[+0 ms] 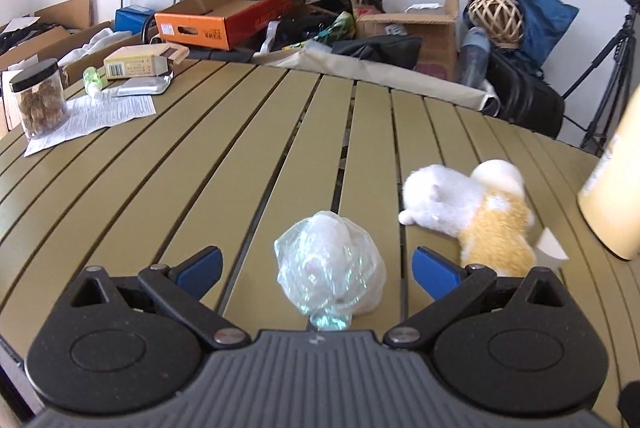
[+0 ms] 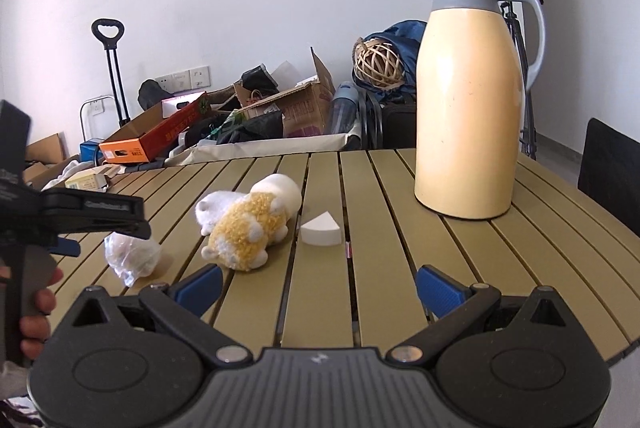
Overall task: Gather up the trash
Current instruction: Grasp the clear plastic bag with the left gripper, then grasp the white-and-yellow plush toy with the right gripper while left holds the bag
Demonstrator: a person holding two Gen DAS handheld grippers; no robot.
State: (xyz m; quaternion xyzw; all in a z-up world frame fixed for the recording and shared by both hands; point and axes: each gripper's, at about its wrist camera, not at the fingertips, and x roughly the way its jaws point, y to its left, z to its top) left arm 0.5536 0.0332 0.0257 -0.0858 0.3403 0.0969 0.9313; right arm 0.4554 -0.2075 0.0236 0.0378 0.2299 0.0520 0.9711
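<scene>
Left gripper (image 1: 316, 264) spread wide, blue fingertips (image 1: 200, 266) standing clear on either side of a crumpled plastic bag (image 1: 330, 270), nothing clamped. Bag lying between those tips on the slatted table (image 1: 200, 168), close in to the gripper body, not touching either pad. Roughly pear-shaped: rounded, puffed end pointing away from the tool, twisted narrow neck toward it, so long axis running along the slats and along the fingers. Thin clear film, wrinkled, glinting faintly green and pink; something whitish inside, not identifiable.

Just right of the far bag end, a plush toy (image 1: 472, 212) on its side, fluffy white at one end, curly yellow pile at the other, touching no part of the tool. Beyond its right flank, a small white wedge (image 1: 554, 248), smooth, fan-shaped. Farther right, at the picture's edge, a cream-coloured thermos jug (image 1: 616, 196), glossy and tall.

Right gripper (image 2: 318, 284) also spread wide, gripping nothing, hovering over bare slats; wedge and plush ahead of it, jug ahead to the right, bag ahead to the left under the other tool's black arm, fingers of a hand (image 2: 36, 312) around that handle.

Table of olive-tan slats, matte, dark gaps between. Far left from the left tool, a clear jar (image 1: 38, 102) with a black lid, standing on printed paper (image 1: 104, 118)
</scene>
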